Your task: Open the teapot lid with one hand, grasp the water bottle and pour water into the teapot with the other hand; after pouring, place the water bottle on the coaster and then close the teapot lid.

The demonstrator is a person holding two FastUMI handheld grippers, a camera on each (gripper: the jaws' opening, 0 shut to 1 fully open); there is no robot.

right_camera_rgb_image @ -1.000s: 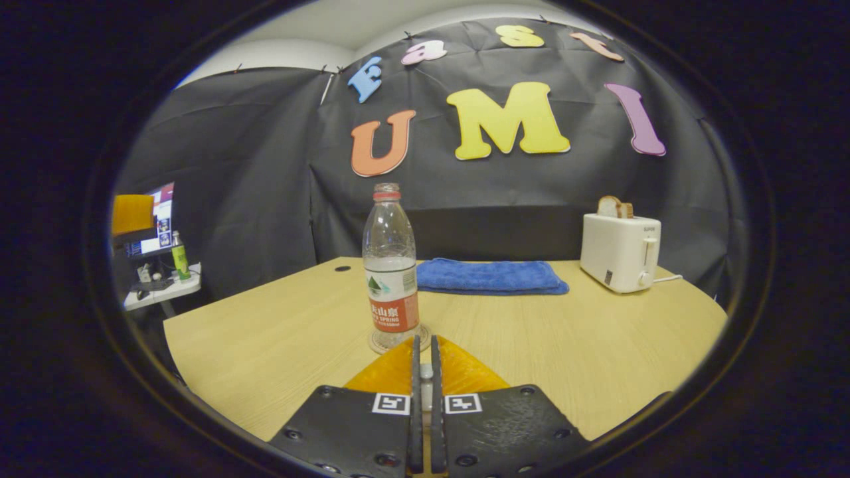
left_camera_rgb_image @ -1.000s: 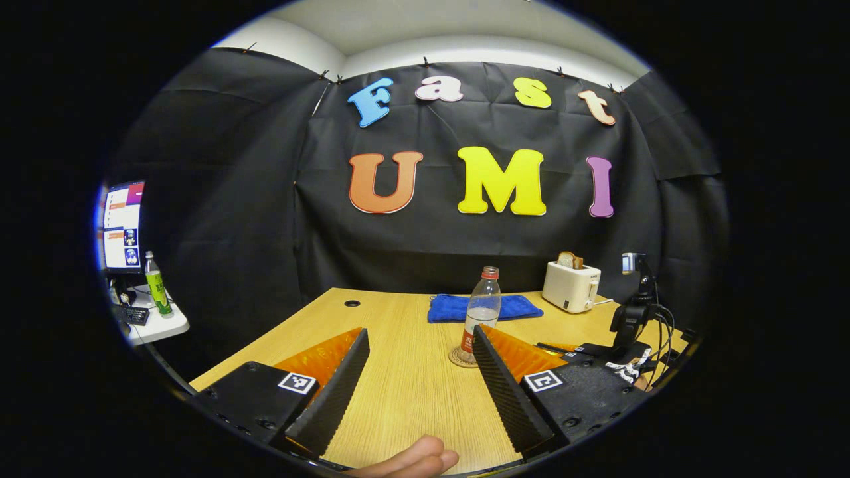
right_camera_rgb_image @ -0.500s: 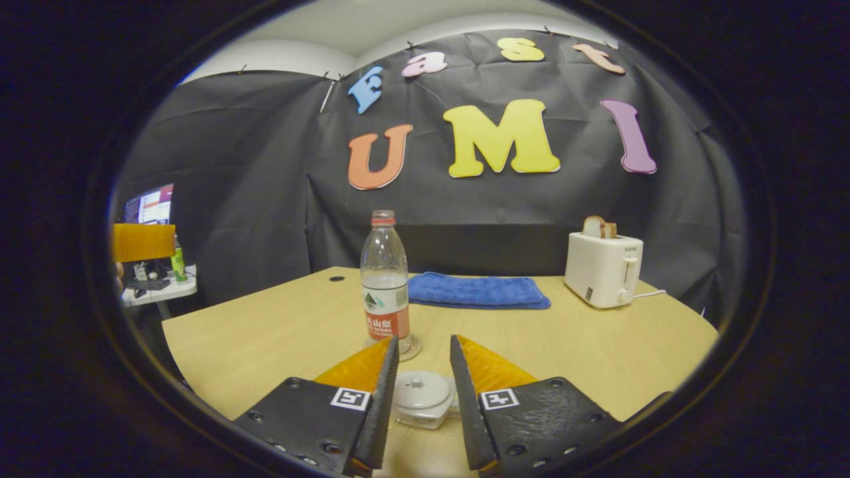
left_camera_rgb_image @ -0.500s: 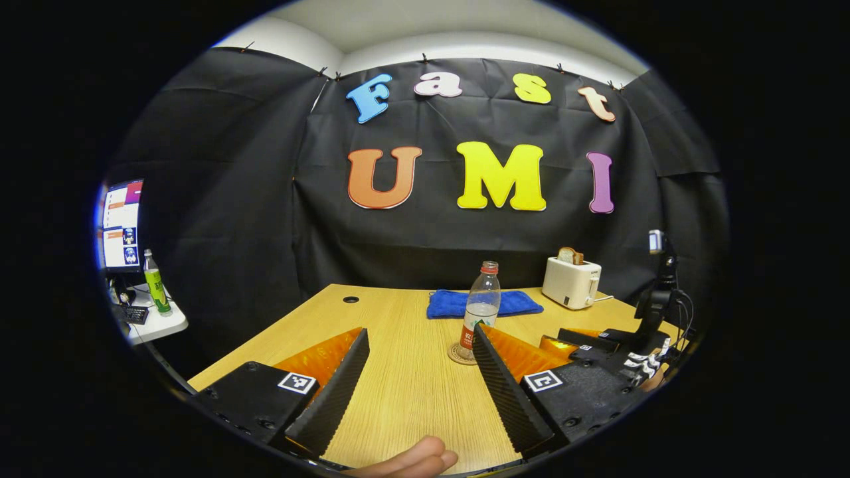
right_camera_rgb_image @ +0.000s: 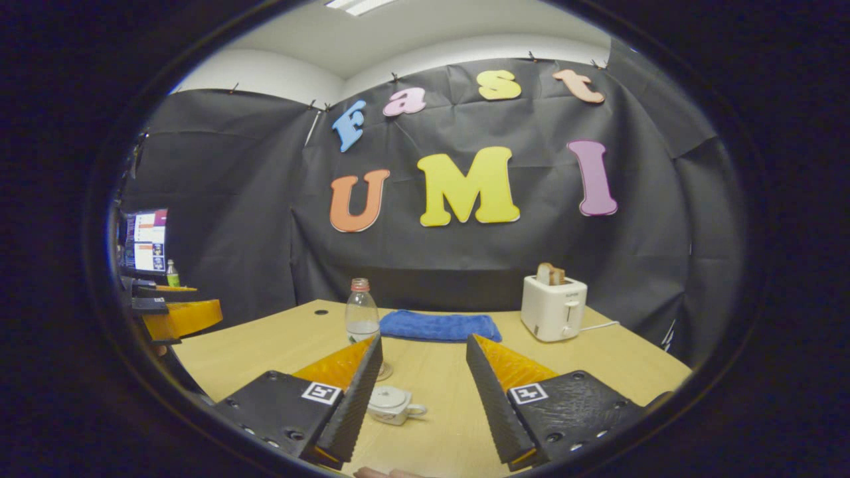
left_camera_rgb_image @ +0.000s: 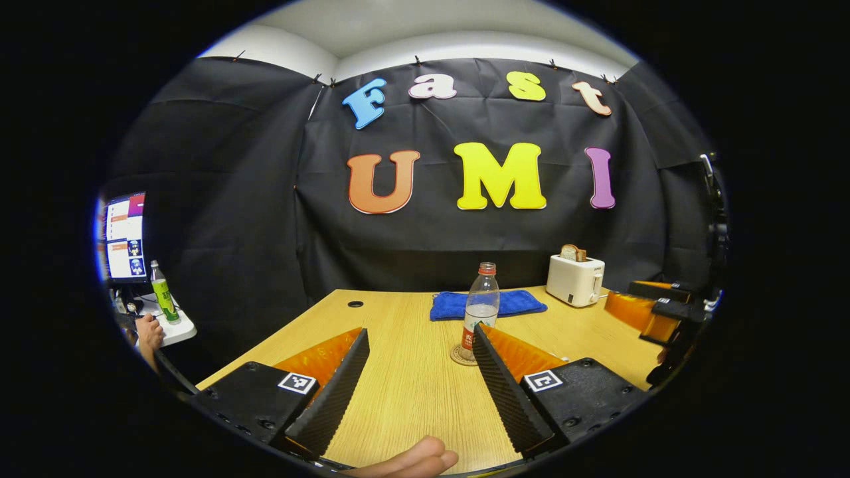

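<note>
A clear water bottle (left_camera_rgb_image: 483,299) with a red cap stands upright on a round coaster (left_camera_rgb_image: 461,356) mid-table. My left gripper (left_camera_rgb_image: 420,330) is open just short of it, with nothing between its fingers. In the right gripper view a small white teapot (right_camera_rgb_image: 392,403) sits on the table with its lid on. It lies below and between the fingers of my open right gripper (right_camera_rgb_image: 425,340), apart from both. The bottle (right_camera_rgb_image: 362,317) stands behind the teapot. The right gripper (left_camera_rgb_image: 654,312) appears at the far right of the left gripper view, and the left gripper (right_camera_rgb_image: 176,317) at the far left of the right gripper view.
A folded blue towel (left_camera_rgb_image: 488,304) lies behind the bottle, and a white toaster (left_camera_rgb_image: 575,280) with bread stands at the back right. A side table with a green bottle (left_camera_rgb_image: 159,292) and a monitor (left_camera_rgb_image: 123,236) stands off to the left. Fingers of a hand (left_camera_rgb_image: 412,460) show at the near edge.
My right gripper went from shut to open, then rose and drew back, bringing the lidded teapot into view below it. The left gripper has hardly moved.
</note>
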